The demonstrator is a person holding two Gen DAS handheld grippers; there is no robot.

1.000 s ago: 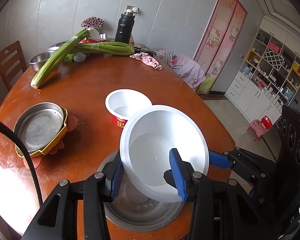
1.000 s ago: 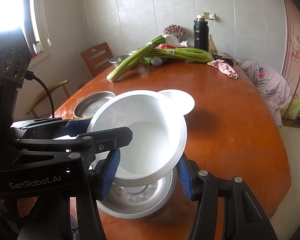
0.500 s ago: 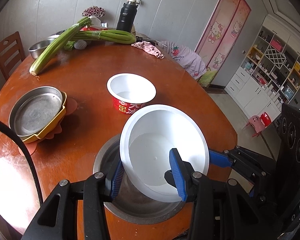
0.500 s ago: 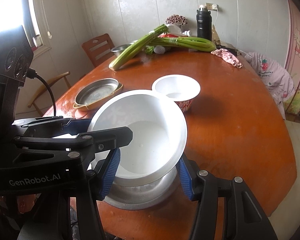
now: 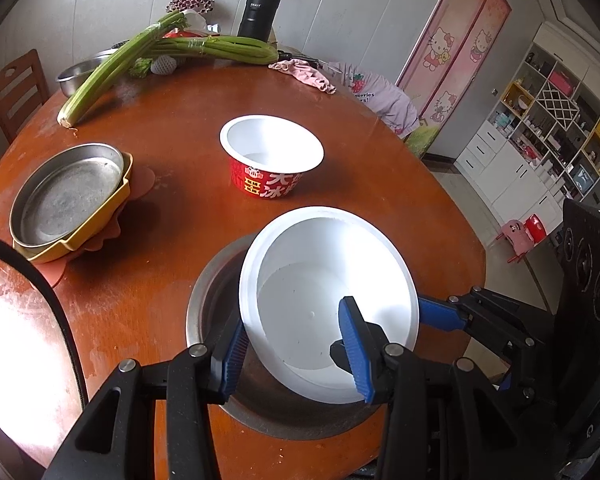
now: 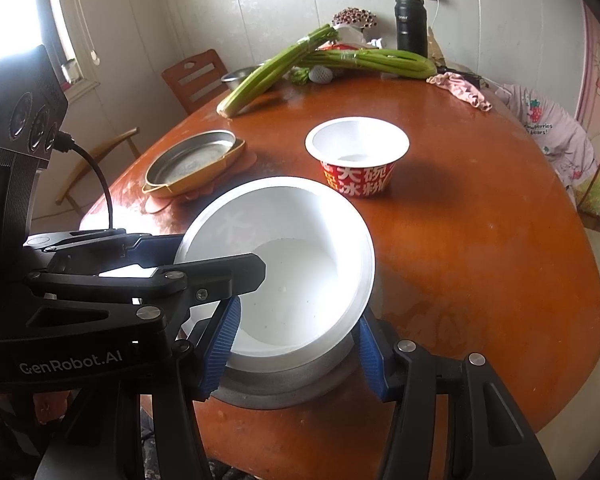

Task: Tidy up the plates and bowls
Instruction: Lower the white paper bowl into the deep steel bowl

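Note:
A white bowl [image 5: 308, 304] [image 6: 296, 264] hangs tilted over a steel bowl [image 5: 204, 300] [image 6: 280, 388] near the front edge of the round wooden table; I cannot tell if they touch. My left gripper [image 5: 294, 354] is shut on its left wall, one blue finger [image 5: 356, 352] inside and the other outside. My right gripper [image 6: 294, 354] is shut on the opposite side, its outer finger [image 6: 370, 360] against the rim. A red-and-white paper bowl [image 5: 266, 184] [image 6: 358, 176] stands behind. A steel pan [image 5: 68, 196] [image 6: 192, 164] rests in a yellow dish at the left.
Celery bunches [image 5: 112, 68], a black flask [image 5: 256, 12], a far steel bowl [image 5: 76, 76] and a pink cloth [image 5: 304, 76] lie along the back of the table [image 5: 180, 132]. A wooden chair [image 6: 196, 80] stands at the left. Bare wood shows right of the paper bowl.
Both grippers have sunk with the white bowl, which now sits lower over the steel bowl. The grip has not changed, and the paper bowl shows fully behind it.

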